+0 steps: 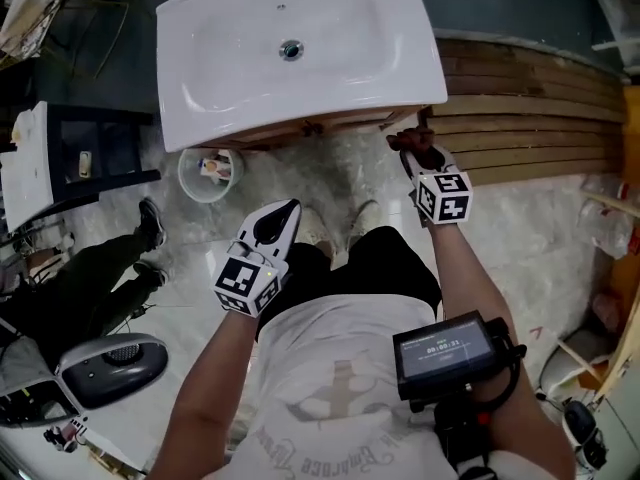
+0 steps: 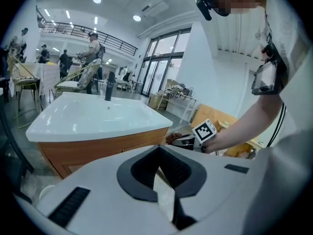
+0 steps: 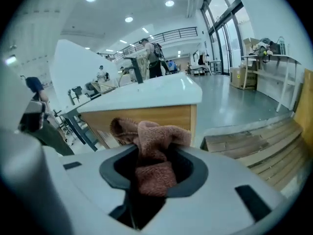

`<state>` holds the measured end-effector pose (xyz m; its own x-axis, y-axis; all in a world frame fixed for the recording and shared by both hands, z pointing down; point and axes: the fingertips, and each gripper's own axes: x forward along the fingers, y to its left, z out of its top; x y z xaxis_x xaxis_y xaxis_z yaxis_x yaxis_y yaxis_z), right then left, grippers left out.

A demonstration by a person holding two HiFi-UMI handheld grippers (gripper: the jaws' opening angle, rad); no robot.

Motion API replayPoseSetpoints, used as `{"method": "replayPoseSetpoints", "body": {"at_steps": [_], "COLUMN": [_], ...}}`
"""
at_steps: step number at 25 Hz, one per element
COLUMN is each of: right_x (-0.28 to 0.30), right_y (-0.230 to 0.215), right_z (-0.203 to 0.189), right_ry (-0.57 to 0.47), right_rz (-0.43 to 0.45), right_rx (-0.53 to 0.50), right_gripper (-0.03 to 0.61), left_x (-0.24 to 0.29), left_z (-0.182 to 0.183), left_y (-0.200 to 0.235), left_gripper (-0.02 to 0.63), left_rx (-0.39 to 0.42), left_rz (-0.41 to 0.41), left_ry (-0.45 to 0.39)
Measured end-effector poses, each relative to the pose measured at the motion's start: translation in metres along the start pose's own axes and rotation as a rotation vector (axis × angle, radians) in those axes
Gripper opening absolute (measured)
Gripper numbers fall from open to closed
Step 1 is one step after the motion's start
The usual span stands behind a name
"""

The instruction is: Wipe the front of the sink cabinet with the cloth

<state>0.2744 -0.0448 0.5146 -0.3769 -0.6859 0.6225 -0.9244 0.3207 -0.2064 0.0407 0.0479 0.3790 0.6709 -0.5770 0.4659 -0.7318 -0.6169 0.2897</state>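
Where right tongs (image 3: 150,173) close, cloth (image 3: 161,133) sits clamped, bunching out ahead.

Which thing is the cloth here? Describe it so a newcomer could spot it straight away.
Find the big white sink on its wooden cabinet. Near the cabinet's right front corner, the right gripper is shut on the cloth. Amid hard white and wood surfaces, it alone is soft: a crumpled reddish-brown terry rag.
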Motion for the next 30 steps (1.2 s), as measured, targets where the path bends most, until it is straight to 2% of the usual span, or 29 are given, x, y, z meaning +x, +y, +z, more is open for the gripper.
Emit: {"method": "replayPoseSetpoints", "body": {"at_steps": [8,13,21,30], "right_x": [-0.066,-0.097,-0.108,-0.117], "right_y": [0.069,0.111,0.151,0.161], "right_z": [0.087,0.114,0.129,0.136], "right_ry": [-0.139,-0.184,-0.204,-0.211], "right_rz": [0.173,0.251,0.281,0.261], "right_rx": [-0.074,-0.131,-0.183,-0.208], "right_gripper": [0.14,0.14,0.14,0.14], "left_x": [-0.021,-0.032,-0.05,-0.052], "left_z": [0.048,0.07,0.074,0.075], "left_y": [-0.004,0.006,0.028,0.029], "left_gripper": [0.008,0.008,0.008,0.008], "left_rx": [0.056,0.055,0.053,0.068], "left_rz": [-0.009,0.0,-0.001,-0.043], "left_ry": [-0.014,-0.042,-0.052,-0.049]}}
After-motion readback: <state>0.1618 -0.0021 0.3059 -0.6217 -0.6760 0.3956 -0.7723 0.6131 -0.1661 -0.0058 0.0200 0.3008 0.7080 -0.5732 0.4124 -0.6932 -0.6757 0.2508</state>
